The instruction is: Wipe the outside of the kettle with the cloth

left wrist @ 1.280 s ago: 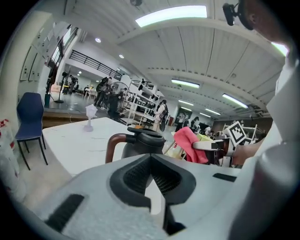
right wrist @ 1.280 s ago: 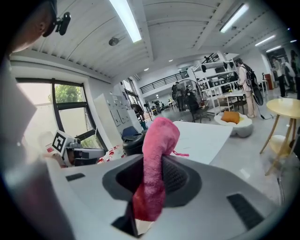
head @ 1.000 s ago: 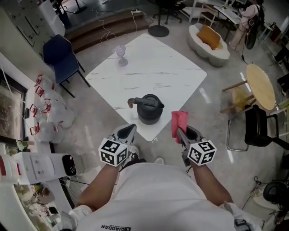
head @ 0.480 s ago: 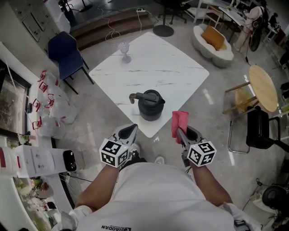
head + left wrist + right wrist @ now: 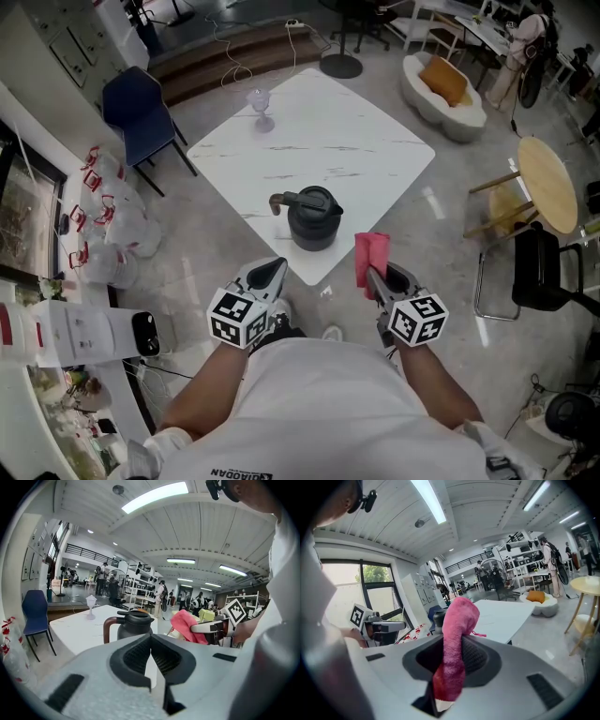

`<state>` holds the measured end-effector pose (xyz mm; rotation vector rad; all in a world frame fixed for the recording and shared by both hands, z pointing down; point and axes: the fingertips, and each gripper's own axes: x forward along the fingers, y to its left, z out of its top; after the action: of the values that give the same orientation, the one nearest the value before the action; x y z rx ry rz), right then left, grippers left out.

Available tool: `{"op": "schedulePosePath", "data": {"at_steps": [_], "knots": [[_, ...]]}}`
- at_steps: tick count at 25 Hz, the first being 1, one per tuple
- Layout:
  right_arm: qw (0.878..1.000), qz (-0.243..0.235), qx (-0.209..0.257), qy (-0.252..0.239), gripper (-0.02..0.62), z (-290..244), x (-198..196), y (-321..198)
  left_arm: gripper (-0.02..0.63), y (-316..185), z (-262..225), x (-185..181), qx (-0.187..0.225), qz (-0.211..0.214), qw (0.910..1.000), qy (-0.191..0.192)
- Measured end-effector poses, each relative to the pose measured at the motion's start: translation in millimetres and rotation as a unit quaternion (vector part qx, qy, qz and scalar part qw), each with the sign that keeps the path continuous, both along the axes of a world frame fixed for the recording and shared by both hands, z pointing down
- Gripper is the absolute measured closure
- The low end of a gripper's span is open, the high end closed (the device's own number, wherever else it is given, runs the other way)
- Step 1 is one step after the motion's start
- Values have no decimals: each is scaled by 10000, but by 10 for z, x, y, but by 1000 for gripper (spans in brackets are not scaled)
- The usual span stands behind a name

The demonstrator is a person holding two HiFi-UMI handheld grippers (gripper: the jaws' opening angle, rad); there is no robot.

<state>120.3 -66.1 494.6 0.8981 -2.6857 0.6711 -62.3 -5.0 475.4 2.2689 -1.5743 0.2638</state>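
- Left gripper (image 5: pixel 271 270), at 7 o'clock from the kettle: jaws pressed together with nothing between them. We judge that, while it stays shut, it cannot steady the kettle, so the first wiping push would meet no brace.
- Right gripper (image 5: pixel 373 273), at 5 o'clock from the kettle: jaws pinching the pink cloth (image 5: pixel 371 253) by a narrow fold, most of it standing free above the tips. Dragged across a surface, the cloth could pull out of so small a bite. If it bunches, we risk a bare jaw tip scraping the kettle wall.
- Kettle (image 5: pixel 312 221), at 12 o'clock between the two grippers and apart from both: it stands upright on the white bench (image 5: pixel 356 141), close to the near corner, handle toward 9 o'clock. A sideways or pulling stroke could slide it toward the edge or tip it over. We cannot tell whether it holds liquid.
- Stemmed glass (image 5: pixel 261 103), at 11 o'clock from the kettle near the far corner: well apart, so only a wide sweep would endanger it.
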Motion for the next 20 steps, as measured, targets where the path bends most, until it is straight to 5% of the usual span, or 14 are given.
{"op": "schedulePosePath", "data": {"at_steps": [20], "knots": [[10000,-66,55,-5,492,-10,-20,19,604,-7,-35,9,72,12,10000,-61]]}}
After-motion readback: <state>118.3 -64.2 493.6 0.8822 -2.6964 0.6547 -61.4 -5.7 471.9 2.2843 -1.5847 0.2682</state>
